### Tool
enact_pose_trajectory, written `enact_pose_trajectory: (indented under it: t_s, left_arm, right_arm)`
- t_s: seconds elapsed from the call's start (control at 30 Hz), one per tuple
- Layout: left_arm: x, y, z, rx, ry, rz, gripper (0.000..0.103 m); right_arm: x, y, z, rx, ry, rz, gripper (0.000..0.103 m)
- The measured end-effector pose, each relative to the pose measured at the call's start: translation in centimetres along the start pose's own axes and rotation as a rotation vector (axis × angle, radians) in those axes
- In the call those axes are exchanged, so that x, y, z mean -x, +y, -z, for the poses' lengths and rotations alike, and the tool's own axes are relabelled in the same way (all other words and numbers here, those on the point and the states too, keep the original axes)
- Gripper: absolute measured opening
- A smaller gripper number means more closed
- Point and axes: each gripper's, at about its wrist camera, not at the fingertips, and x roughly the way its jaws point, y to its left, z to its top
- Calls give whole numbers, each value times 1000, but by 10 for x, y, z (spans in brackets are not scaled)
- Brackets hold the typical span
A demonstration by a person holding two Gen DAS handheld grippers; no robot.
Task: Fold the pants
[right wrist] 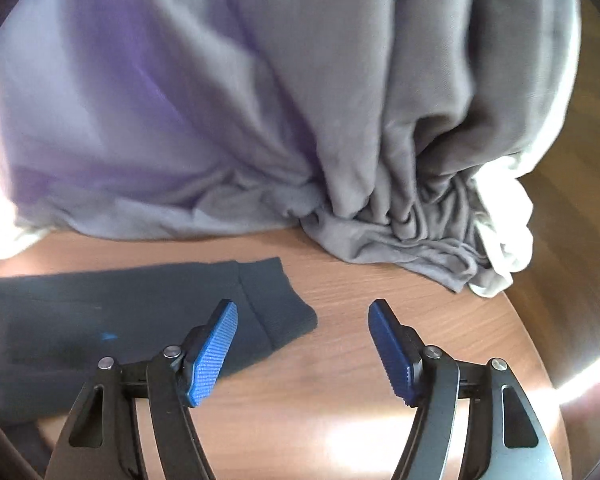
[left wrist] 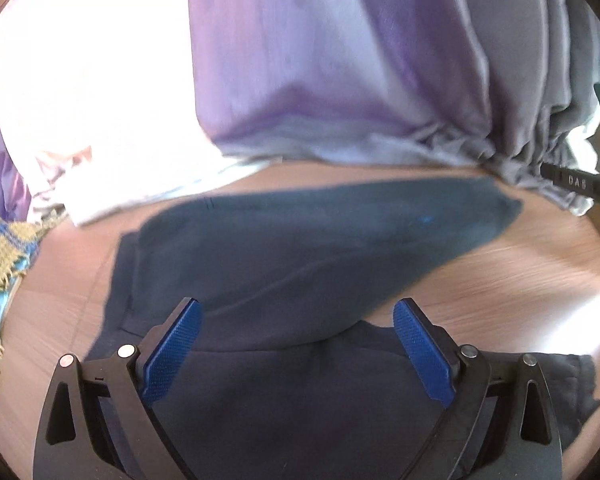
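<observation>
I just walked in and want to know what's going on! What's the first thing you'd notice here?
The big draped purple-grey cloth fills the back, bunched where it meets the round wooden table. In front of it, dark navy pants lie spread flat on the wood. Both the left gripper and right gripper are open, blue ribbed fingers apart, holding nothing.

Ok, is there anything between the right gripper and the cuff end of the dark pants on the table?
Nothing visible. The right gripper hangs open just above the wooden table, with the dark pants cuff right beside its left finger. The grey cloth lies farther back, apart.
</observation>
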Motion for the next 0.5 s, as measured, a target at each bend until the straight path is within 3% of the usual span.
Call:
enact_pose_trajectory:
  t_s: [0.2,0.5]
  left_arm:
    - [42,18,9,0,-45,11,98]
    - [91,51,51,-27,-65,33,98]
  right_arm:
    - [79,-12,24,-55,-86,-40,74]
    - [156,-2,74,-114,-65,-30,74]
